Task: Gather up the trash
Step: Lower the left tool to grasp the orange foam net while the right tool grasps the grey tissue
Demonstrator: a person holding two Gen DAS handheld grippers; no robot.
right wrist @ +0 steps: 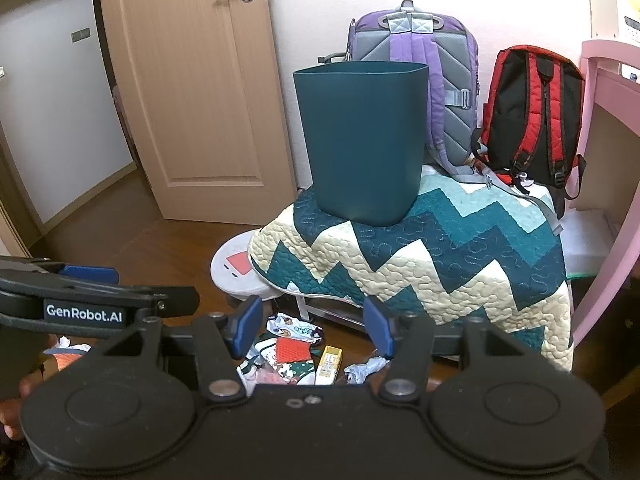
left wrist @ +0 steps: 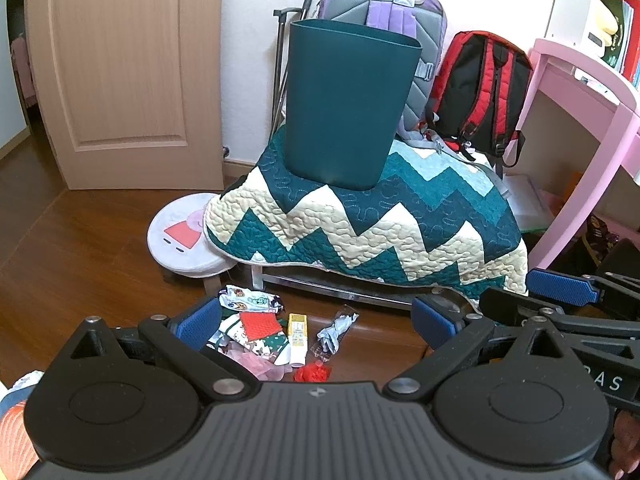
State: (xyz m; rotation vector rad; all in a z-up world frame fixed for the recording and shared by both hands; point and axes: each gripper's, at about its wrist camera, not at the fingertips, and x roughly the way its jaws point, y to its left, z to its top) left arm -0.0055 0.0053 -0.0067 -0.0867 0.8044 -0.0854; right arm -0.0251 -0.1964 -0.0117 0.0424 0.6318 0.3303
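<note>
A dark teal bin (left wrist: 344, 108) (right wrist: 362, 140) stands upright on a zigzag quilt (left wrist: 372, 232) (right wrist: 440, 256) draped over a low stand. On the wooden floor in front of it lies a pile of trash: a printed wrapper (left wrist: 250, 301) (right wrist: 294, 329), a red square piece (left wrist: 260, 326) (right wrist: 291, 349), a yellow box (left wrist: 298, 330) (right wrist: 329, 364), crumpled grey foil (left wrist: 334, 332) (right wrist: 362, 370) and a red scrap (left wrist: 314, 372). My left gripper (left wrist: 316, 320) hovers open above the pile, holding nothing. My right gripper (right wrist: 312, 328) is open too, over the same pile.
A round white stool (left wrist: 184, 240) (right wrist: 236, 272) pokes out from under the quilt's left side. Purple (left wrist: 384, 12) (right wrist: 424, 60) and red (left wrist: 484, 88) (right wrist: 532, 112) backpacks lean behind the bin. A pink desk (left wrist: 580, 120) stands right, a wooden door (left wrist: 124, 72) left.
</note>
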